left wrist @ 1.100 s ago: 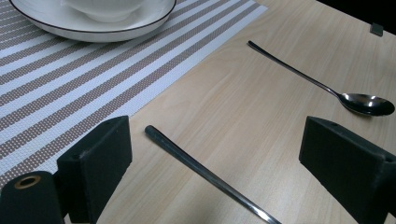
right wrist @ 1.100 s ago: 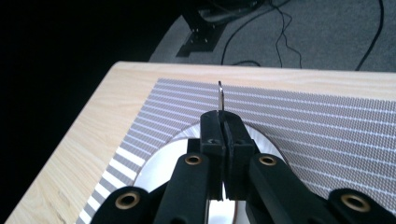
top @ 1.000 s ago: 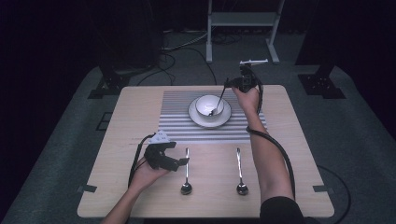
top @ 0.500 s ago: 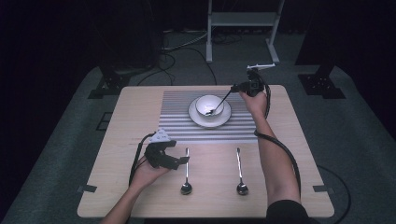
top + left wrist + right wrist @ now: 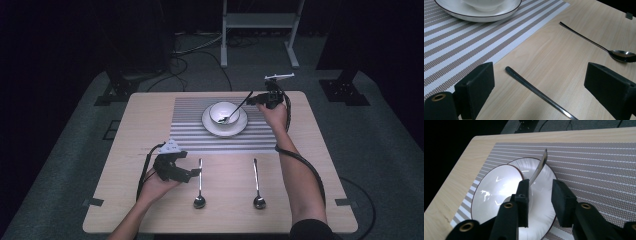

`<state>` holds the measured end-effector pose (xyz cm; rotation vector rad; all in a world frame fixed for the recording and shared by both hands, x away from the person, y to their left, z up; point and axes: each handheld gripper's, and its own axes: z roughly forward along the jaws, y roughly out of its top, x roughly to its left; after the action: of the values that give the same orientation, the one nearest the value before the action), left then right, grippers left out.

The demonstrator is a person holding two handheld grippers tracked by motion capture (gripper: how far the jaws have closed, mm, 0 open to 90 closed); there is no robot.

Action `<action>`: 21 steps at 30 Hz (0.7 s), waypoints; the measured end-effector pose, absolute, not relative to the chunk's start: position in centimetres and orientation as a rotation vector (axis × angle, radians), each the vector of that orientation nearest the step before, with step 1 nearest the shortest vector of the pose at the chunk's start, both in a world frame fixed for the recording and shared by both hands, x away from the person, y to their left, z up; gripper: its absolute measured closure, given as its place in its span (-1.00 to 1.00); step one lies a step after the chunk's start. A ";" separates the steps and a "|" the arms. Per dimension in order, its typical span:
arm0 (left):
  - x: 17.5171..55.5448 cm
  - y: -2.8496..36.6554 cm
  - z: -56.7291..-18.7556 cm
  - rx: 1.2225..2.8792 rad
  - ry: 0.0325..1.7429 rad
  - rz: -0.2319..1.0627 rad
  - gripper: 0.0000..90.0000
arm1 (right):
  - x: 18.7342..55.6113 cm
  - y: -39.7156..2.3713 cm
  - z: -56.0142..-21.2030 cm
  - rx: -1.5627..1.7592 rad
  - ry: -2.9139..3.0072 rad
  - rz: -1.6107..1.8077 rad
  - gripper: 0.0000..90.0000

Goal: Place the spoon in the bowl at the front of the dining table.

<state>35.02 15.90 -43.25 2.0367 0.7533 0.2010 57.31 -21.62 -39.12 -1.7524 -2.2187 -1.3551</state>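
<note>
A white bowl stands on a white plate on the striped placemat. A spoon leans in the bowl, its handle pointing up toward my right gripper. That gripper's jaws have just been opening. In the right gripper view they stand apart, and the spoon handle rises past the left jaw, not pinched. My left gripper rests open on the table. Its jaws straddle the handle of a spoon lying flat.
Two spoons lie on the bare wood near the front edge, one by my left gripper and one to its right. A metal stand and cables sit on the floor beyond the table.
My right gripper has drifted slightly right and down, and its jaws have parted from the spoon handle, which now leans in the bowl. The left hand has kept still.
</note>
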 end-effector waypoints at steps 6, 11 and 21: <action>35.1 15.8 -43.3 2.040 0.752 0.205 -0.81 | 56.3 -22.1 -39.5 -1.702 -2.239 -1.358 0.18; 35.1 15.8 -43.4 2.042 0.754 0.206 -0.81 | 55.5 -22.5 -39.8 -1.647 -2.245 -1.352 -0.04; 35.1 15.9 -43.4 2.039 0.764 0.205 -0.81 | 54.0 -23.0 -40.1 -1.602 -2.257 -1.352 -0.30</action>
<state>35.15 15.94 -43.42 2.0389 0.7642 0.2052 54.03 -22.96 -40.09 -1.6018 -2.2570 -1.3521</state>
